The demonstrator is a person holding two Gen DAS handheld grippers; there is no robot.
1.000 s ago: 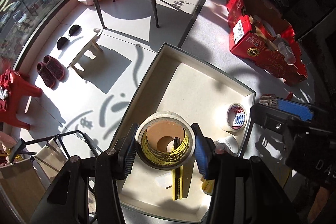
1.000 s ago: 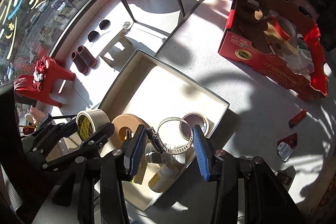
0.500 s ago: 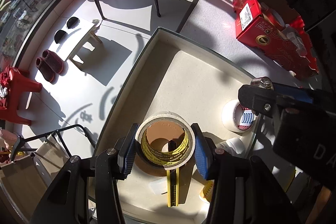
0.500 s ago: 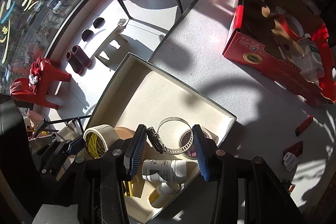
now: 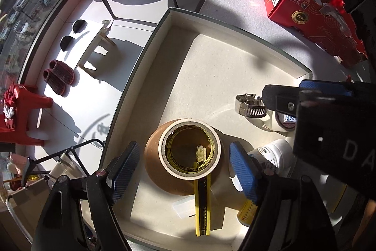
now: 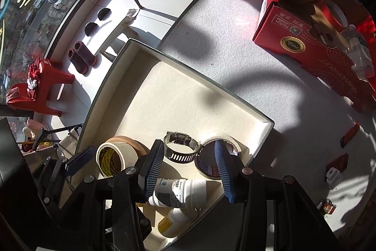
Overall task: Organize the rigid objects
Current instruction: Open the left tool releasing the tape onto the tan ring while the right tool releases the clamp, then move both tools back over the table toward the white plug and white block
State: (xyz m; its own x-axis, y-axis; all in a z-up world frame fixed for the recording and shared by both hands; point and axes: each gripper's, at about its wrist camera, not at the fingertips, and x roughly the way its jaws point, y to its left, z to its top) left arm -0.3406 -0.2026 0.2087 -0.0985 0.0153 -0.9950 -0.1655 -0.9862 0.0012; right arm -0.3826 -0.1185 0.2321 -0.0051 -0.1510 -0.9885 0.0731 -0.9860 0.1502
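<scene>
tape roll (image 5: 190,149) between open left hand-held gripper (image 5: 184,167)

Both wrist views downward, close, sharing tray (image 5: 150,44).

left hand-held gripper (image 5: 183,168): jaws just opening (pointing down) | right hand-held gripper (image 6: 190,164): same

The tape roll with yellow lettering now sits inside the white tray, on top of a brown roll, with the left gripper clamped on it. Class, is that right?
Not quite. The left gripper is open, its pads clear of the tape roll; its jaws have just been opening. The left wrist view shows the roll resting on the brown roll in the white tray.
</scene>
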